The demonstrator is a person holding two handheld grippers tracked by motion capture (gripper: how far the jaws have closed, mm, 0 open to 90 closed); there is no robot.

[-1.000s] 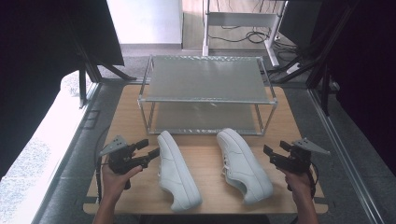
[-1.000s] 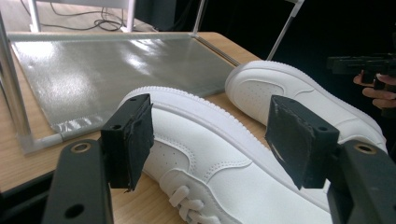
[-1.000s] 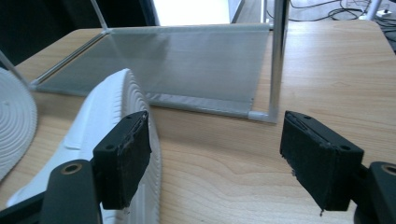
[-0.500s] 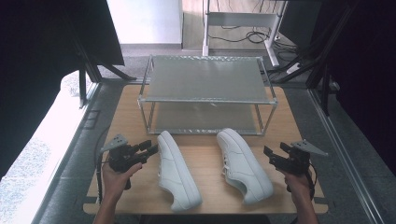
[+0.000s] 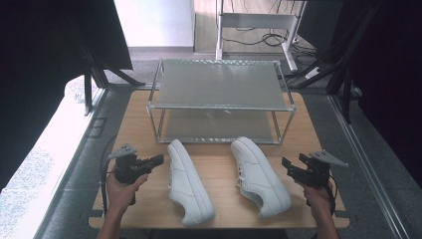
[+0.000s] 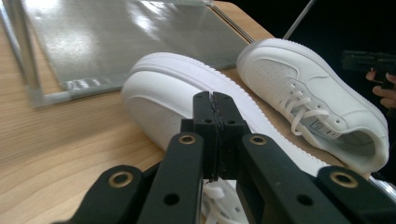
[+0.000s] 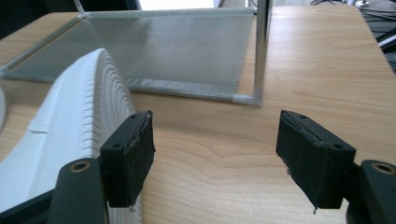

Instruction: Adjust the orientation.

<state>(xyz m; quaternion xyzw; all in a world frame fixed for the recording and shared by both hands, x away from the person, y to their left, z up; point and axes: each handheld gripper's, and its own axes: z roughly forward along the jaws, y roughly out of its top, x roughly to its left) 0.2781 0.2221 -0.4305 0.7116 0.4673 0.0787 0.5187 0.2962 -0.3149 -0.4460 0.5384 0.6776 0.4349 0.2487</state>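
— Shoes first: where do they lie?

— Two white sneakers on the wooden table (image 5: 308,124), side by side in front of the rack. The left sneaker (image 5: 189,181) lies just beside my left gripper (image 5: 158,160); the right sneaker (image 5: 259,175) lies near my right gripper (image 5: 286,165), a little apart from it. Both point their toes toward the rack.

— And the rack itself?

— A metal shoe rack (image 5: 219,107) with two mesh shelves, standing at the far half of the table. Both shelves are bare; the sneakers rest on the tabletop, apart from the rack's front rail.

— How do your fingers stand on the left?

— My left jaws have just been closing and now meet, pad against pad, with nothing between them. In the left gripper view the closed tips (image 6: 215,116) sit in front of the left sneaker's toe end (image 6: 177,88); whether they touch it I cannot tell. The other sneaker (image 6: 317,102) lies beyond, with my right hand (image 6: 383,88) at the edge.

— And the right?

— Spread wide and holding nothing. In the right gripper view the right gripper (image 7: 215,154) hovers over bare wood, the ribbed sole (image 7: 93,116) of a sneaker just beside one finger (image 7: 130,154), the other finger (image 7: 313,154) well clear of it.
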